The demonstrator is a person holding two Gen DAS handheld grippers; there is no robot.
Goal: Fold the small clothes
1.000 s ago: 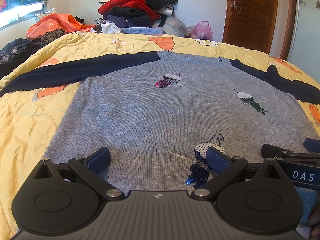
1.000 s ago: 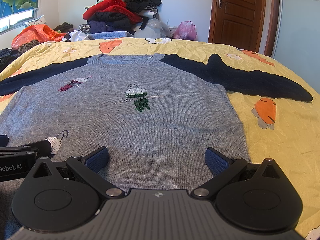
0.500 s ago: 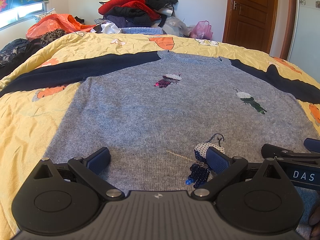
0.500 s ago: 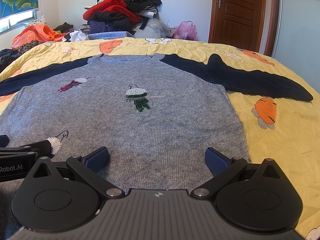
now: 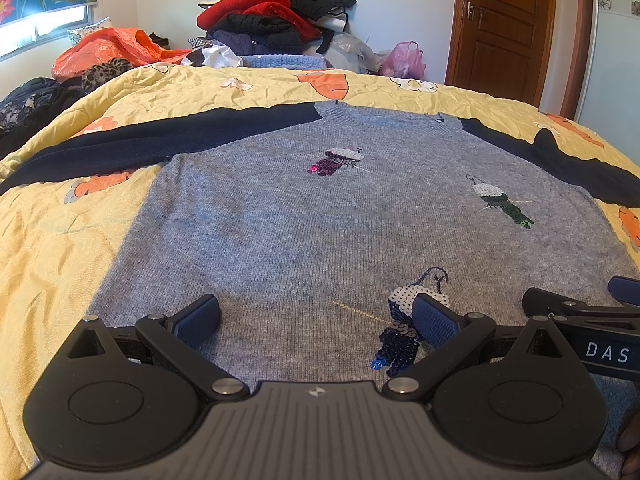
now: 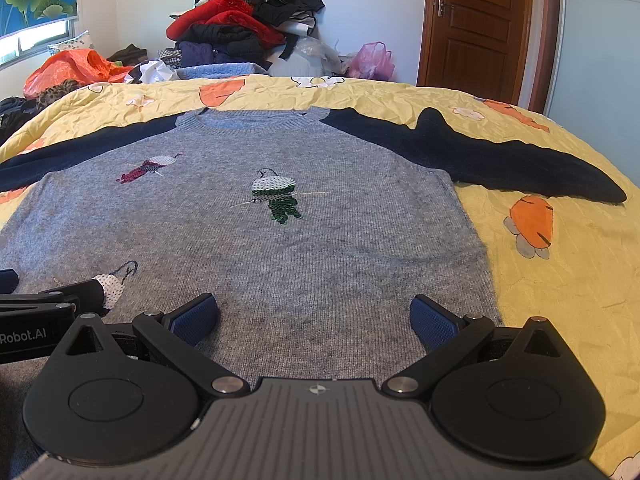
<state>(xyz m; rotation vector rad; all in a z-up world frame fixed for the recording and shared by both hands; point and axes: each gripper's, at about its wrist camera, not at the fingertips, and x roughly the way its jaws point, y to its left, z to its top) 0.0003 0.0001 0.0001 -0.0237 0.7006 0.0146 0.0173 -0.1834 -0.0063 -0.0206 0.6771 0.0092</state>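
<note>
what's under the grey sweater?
The grey sweater lies flat on a yellow carrot-print quilt, visible all around it. Whatever sits beneath the sweater's body is covered.

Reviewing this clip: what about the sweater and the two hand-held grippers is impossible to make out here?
- Sweater hem: both wrist views, hidden under the hand-held gripper bodies.
- Left sleeve cuff: cut off by each frame's left edge.
- Blue sequin bird: left wrist view, partly covered by the left hand-held gripper finger.
- Whether the right hand-held gripper touches the knit: neither view settles it.
</note>
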